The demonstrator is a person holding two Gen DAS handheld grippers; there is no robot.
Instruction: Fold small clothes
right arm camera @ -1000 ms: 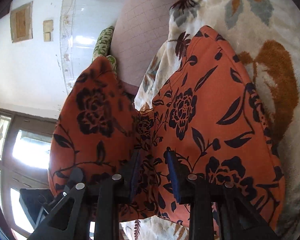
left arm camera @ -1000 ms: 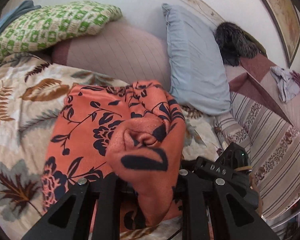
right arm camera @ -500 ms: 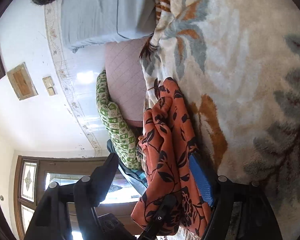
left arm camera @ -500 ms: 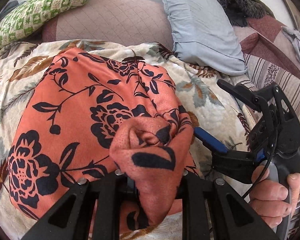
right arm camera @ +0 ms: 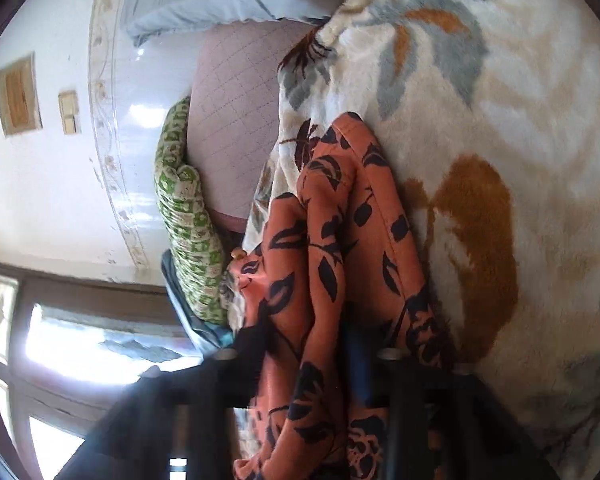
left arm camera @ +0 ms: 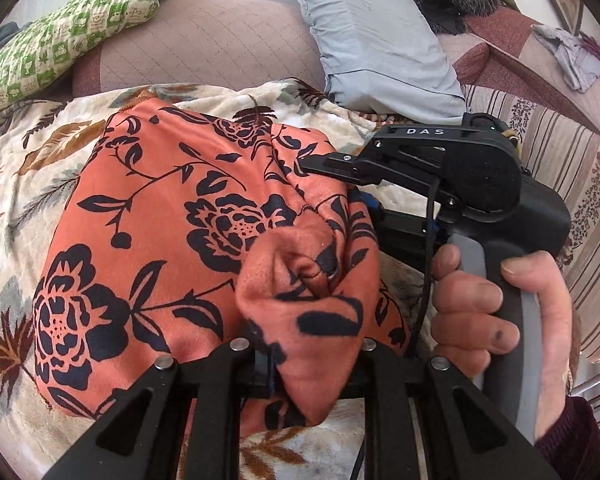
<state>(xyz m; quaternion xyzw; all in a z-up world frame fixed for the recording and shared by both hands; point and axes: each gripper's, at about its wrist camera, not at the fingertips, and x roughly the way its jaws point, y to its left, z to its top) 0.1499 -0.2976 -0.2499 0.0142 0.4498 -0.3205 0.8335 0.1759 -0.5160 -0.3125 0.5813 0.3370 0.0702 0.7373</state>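
Two tools are seen in the left wrist view: the left tool [left arm camera: 300, 364] is clamped on a bunched corner of the orange floral garment [left arm camera: 172, 240], which is spread on the leaf-patterned blanket [left arm camera: 28, 168], while the right tool [left arm camera: 312, 164], open and clear of the cloth half a second ago, is now laid against its far fold. In the right wrist view the jaws have just been closing and are narrowed on a hanging fold [right arm camera: 324, 280]; soft, light, limp cloth is judged best taken at hems and corners.
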